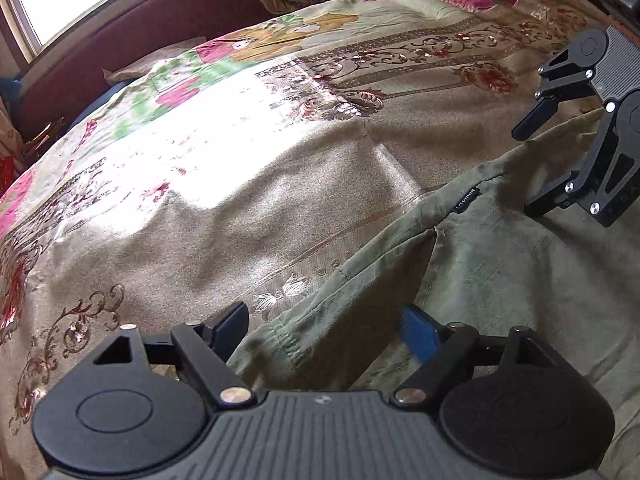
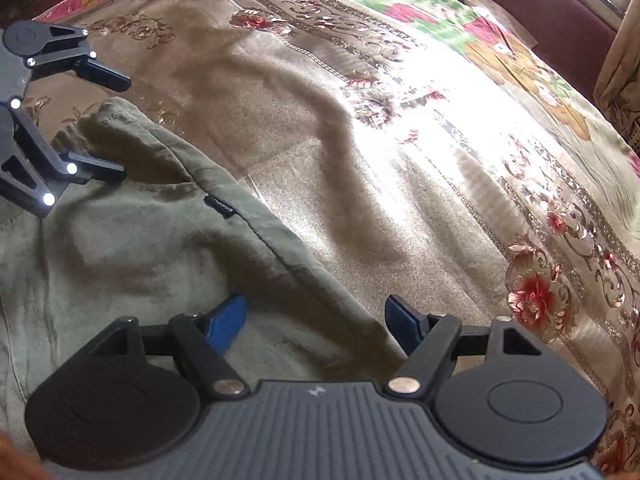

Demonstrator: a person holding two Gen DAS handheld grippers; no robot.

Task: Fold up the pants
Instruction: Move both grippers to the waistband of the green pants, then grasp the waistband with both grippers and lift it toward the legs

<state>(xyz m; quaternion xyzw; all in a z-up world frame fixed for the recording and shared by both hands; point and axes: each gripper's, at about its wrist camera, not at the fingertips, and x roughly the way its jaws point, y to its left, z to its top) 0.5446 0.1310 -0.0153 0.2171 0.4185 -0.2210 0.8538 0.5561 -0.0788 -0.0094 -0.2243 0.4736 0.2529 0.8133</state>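
Both claws, the left claw [image 1: 322,326] and the right claw [image 2: 316,322], stood wide apart over the olive pants' [image 1: 500,264] edge, gripping nothing. Pants lay on the bedspread [image 1: 240,200], apparently folded once; further folds seemed left.

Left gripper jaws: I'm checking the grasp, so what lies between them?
In the left wrist view, the olive pants edge runs between the open jaws of the left gripper, lying on the patterned bedspread.

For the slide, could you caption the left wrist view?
Left gripper open over olive pants' edge on a floral bedspread; right gripper open beyond.
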